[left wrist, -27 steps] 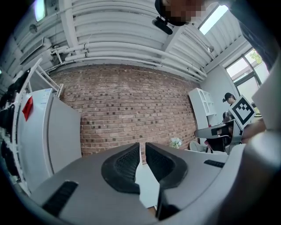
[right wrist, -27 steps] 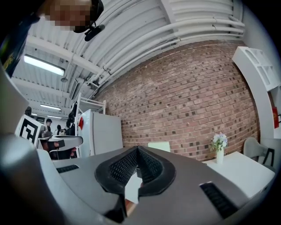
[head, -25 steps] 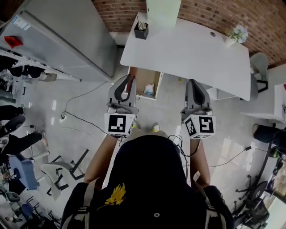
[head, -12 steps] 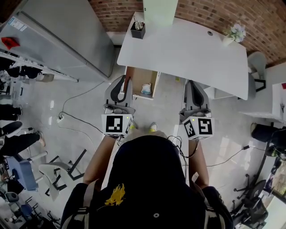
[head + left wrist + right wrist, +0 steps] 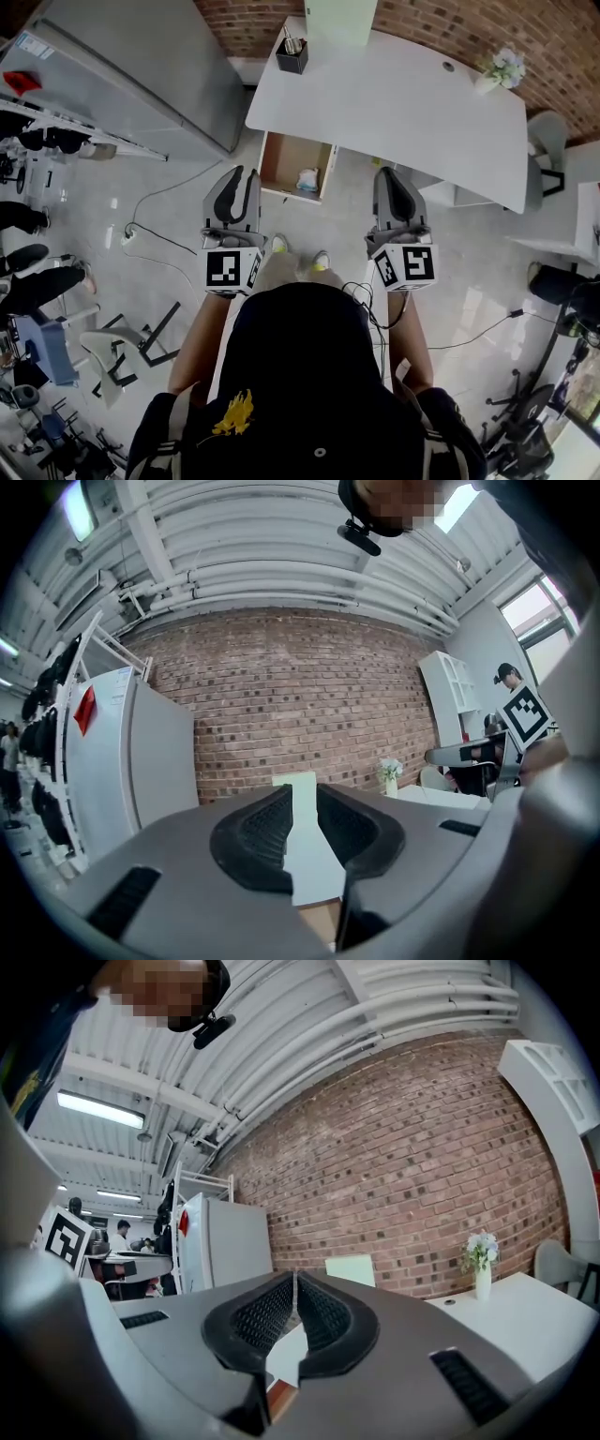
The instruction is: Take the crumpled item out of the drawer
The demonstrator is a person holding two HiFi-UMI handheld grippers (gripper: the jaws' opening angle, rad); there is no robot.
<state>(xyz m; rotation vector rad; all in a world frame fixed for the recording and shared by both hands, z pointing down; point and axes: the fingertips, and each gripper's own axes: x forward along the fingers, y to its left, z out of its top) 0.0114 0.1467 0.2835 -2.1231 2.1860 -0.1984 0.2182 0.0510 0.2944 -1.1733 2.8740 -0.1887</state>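
head view. found the drawer (image 5: 284, 157) pulled open under the left end of the white desk (image 5: 394, 98), with the crumpled item (image 5: 307, 179) lying inside toward its near right corner, untouched. noted the left gripper (image 5: 243, 174) and right gripper (image 5: 392, 174) both held level and pointing at the desk, the left just short of the drawer's near left corner, the right well off to the drawer's side. judged the left to be the working tool, since it is lined up nearest the opening. judged the right to be parked out of the way. logged a pen holder (image 5: 292, 54) and a flower vase (image 5: 487, 84) on the desktop, a grey cabinet (image 5: 141, 75) to the left, and a cable (image 5: 155, 239) on the floor. saw nothing lying over the item, only the desk edge overhanging the drawer's far end.

left gripper view. read the tongs as parted by a narrow gap, having just been opening, with nothing between the pads and only desk and brick wall (image 5: 300, 686) beyond. took this as readying for a reach down into the drawer. could not see the item here.

right gripper view. read the tongs as pressed together on nothing. same desk, vase and wall ahead.
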